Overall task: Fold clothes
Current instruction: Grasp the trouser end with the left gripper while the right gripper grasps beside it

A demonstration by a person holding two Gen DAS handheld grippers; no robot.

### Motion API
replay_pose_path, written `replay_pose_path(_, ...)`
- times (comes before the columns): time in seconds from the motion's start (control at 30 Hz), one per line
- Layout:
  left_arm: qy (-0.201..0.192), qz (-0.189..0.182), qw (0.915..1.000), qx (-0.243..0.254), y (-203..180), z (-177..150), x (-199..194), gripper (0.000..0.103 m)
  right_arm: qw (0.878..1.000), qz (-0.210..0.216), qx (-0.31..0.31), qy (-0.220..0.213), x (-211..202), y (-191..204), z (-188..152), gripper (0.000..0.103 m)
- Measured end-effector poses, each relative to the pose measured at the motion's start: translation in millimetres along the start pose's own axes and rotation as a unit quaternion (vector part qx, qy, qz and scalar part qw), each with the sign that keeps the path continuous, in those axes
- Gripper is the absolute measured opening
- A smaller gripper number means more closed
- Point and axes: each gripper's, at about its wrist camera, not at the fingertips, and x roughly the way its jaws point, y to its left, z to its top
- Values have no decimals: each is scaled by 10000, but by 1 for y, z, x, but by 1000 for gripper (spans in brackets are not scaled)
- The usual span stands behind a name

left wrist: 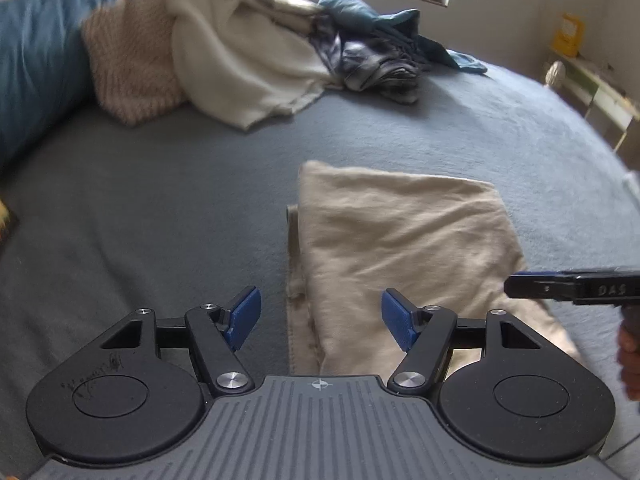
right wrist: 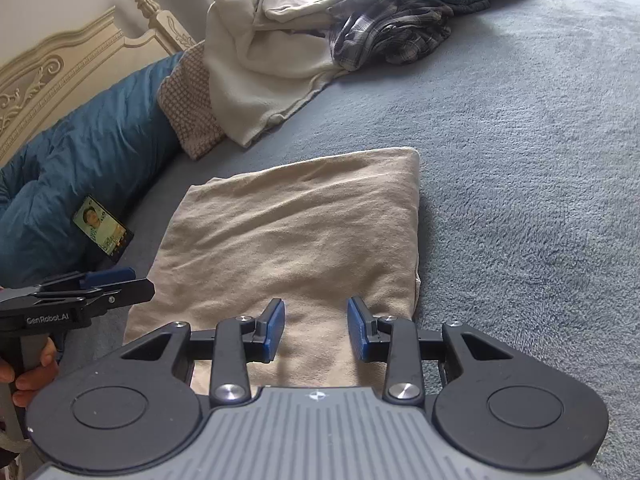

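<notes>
A folded beige garment (left wrist: 404,240) (right wrist: 296,232) lies flat on the grey-blue bed cover (left wrist: 160,208) (right wrist: 520,160). My left gripper (left wrist: 320,318) is open above the garment's left edge, nothing between its blue pads. My right gripper (right wrist: 316,328) hovers over the garment's near end with its pads apart and empty. Each gripper shows in the other's view: the right one (left wrist: 520,284) comes in from the right edge, the left one (right wrist: 132,280) from the left edge, held by a hand (right wrist: 28,380).
A heap of unfolded clothes lies at the far side: a cream piece (left wrist: 240,60) (right wrist: 256,68), a plaid shirt (left wrist: 380,68) (right wrist: 392,36) and a dark teal one (left wrist: 360,8). A knitted pillow (right wrist: 188,104), a blue duvet (right wrist: 80,160), a phone (right wrist: 102,228) and a carved headboard (right wrist: 60,72) sit at the left.
</notes>
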Motion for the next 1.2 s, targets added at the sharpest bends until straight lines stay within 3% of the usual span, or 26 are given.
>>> replay_pose_path(0.13, 165, -834, 9930, -823, 35, -7, 0, 68, 9988, 242, 424, -67, -8, -13, 5, 38)
replay_pose_path(0.17, 209, -1037, 9892, -1018, 44, -10, 1, 69, 9978, 314, 577, -109, -12, -18, 6, 42)
replay_pose_path(0.27, 439, -1680, 9701, -1699, 71, -20, 10, 69, 9912, 517, 1171, -325, -22, -42, 8, 43)
replay_pose_path(0.37, 650, -2232, 9484, -2157, 83, -26, 25, 69, 9817, 663, 1776, -156, -18, -65, 7, 44)
replay_pose_path(0.47, 730, -2505, 9386, -2258, 85, -28, 37, 70, 9705, 924, 2227, 7, -11, -79, 1, 44)
replay_pose_path(0.5, 765, -2534, 9382, -2229, 84, -27, 41, 70, 9664, 1000, 2369, 60, -8, -84, -1, 44)
replay_pose_path(0.57, 804, -2620, 9377, -2136, 82, -24, 48, 71, 9607, 1094, 2546, 135, -4, -88, -4, 67)
replay_pose_path(0.67, 835, -2718, 9368, -2037, 81, -17, 55, 74, 9572, 1300, 2582, 152, 0, -89, -3, 78)
replay_pose_path(0.83, 894, -2800, 9373, -1873, 80, -1, 67, 75, 9604, 1356, 2409, 350, 12, -82, 8, 93)
replay_pose_path(1.0, 1016, -2752, 9400, -1743, 81, 14, 74, 75, 9610, 1395, 2352, 400, 29, -78, 25, 93)
replay_pose_path(1.1, 1004, -2543, 9501, -1504, 79, 19, 65, 73, 9613, 1400, 2339, 401, 35, -77, 31, 93)
replay_pose_path(1.2, 641, -1974, 9728, -1025, 72, 20, 50, 74, 9626, 1443, 2261, 377, 37, -78, 30, 93)
